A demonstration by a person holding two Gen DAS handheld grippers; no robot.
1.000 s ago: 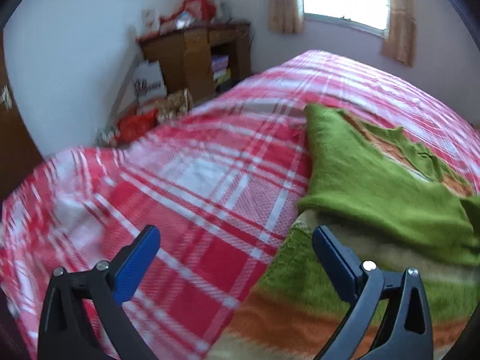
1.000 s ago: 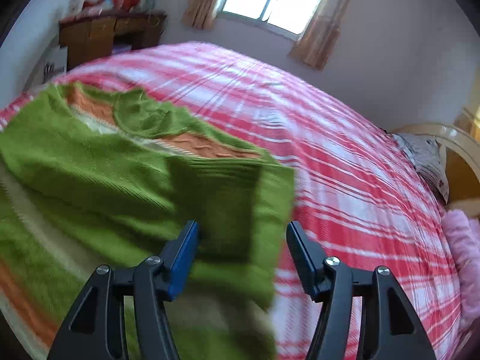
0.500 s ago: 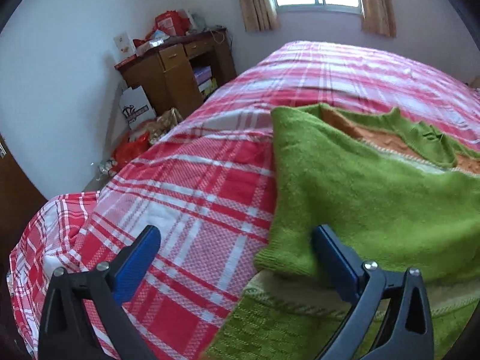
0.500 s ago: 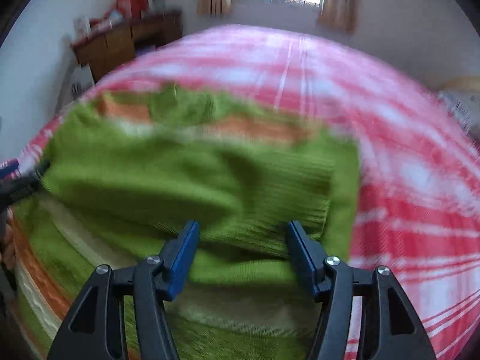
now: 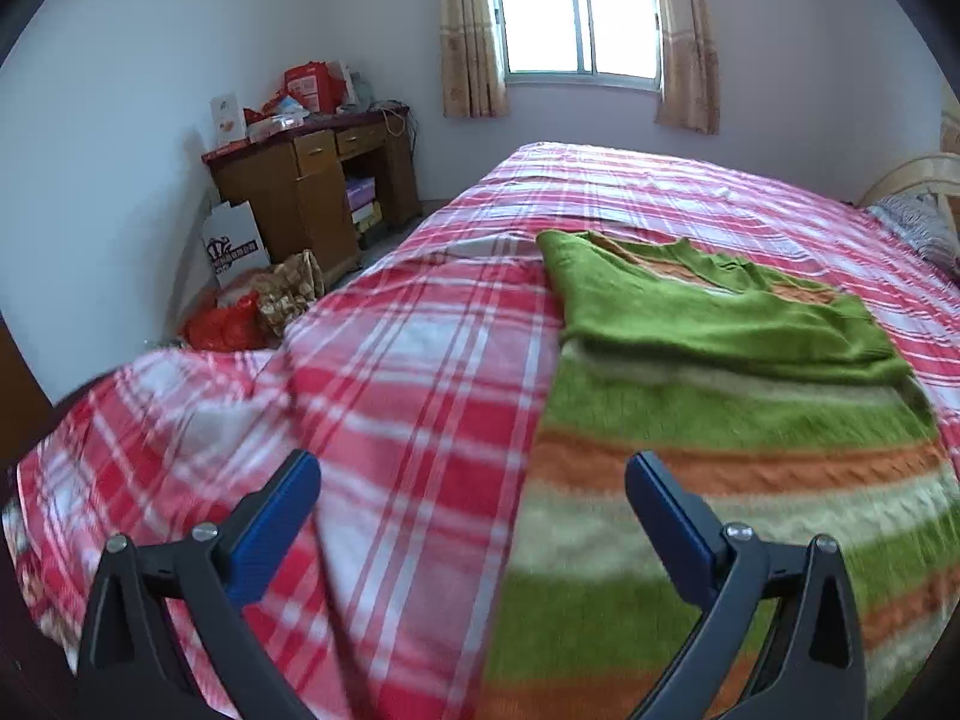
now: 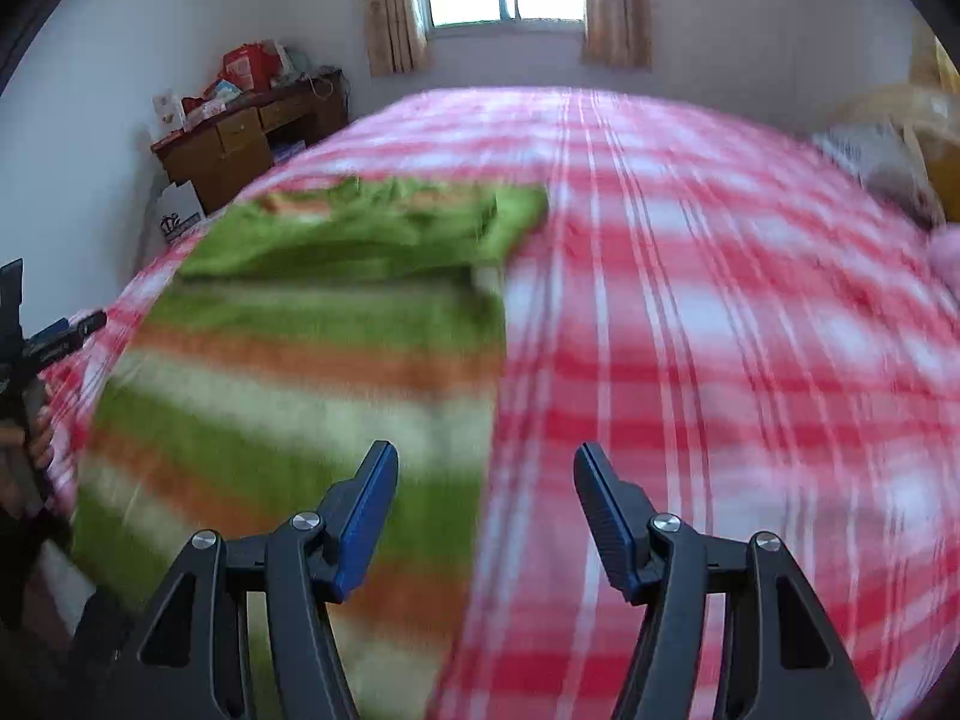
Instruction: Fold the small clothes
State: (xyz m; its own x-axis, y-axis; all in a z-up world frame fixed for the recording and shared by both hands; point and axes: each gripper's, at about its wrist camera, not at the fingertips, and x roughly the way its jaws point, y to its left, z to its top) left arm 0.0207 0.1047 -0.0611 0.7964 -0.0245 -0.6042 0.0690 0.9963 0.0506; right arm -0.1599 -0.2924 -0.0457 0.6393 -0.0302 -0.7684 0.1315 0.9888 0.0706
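Far left in the left wrist view, a wooden desk (image 5: 312, 192) piled with boxes stands against the wall, with a white bag (image 5: 235, 245) and a red bag (image 5: 225, 329) on the floor before it. Next comes the bed (image 5: 420, 372) under its red and white checked cover, and above it the curtained window (image 5: 576, 18). The left gripper (image 5: 474, 510) hovers over the cover with its blue fingers (image 5: 273, 525) spread wide apart and nothing between them; its right finger hangs over the sweater's left edge. The sweater (image 5: 720, 420), green with orange and cream stripes, lies flat on the bed, its sleeves folded across the chest. A pillow (image 5: 918, 228) sits at the far right.

In the blurred right wrist view, the left gripper (image 6: 60, 333) shows at the left edge beside the sweater (image 6: 312, 360). The right gripper (image 6: 486, 510) straddles the sweater's right edge, fingers (image 6: 366, 516) apart and holding nothing, with the bed (image 6: 720, 330) stretching to the right.
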